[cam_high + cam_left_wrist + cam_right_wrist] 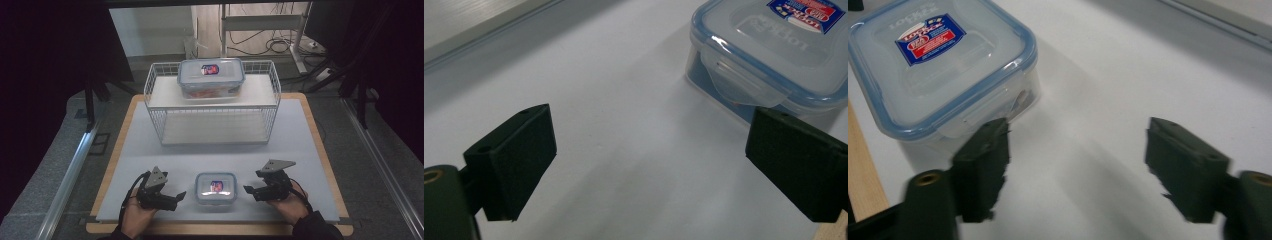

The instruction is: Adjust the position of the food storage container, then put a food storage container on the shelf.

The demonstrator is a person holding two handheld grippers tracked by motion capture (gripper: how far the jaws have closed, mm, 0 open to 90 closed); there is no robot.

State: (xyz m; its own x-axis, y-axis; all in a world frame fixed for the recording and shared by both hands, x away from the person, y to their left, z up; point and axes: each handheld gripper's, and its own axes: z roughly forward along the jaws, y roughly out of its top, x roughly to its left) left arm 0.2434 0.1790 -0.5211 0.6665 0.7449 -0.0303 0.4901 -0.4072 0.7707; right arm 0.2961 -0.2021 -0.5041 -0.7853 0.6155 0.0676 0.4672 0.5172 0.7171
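The small box [216, 188] sits between two grippers — left gripper [176, 196] at 9 o'clock, right gripper [248, 190] at 3 o'clock — both released, grasping nothing.

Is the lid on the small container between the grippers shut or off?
Shut. The lid sits flat on the small container, and the side flap is folded down over the rim.

Small box [774, 45] cut off at frame edge; label unreadable.
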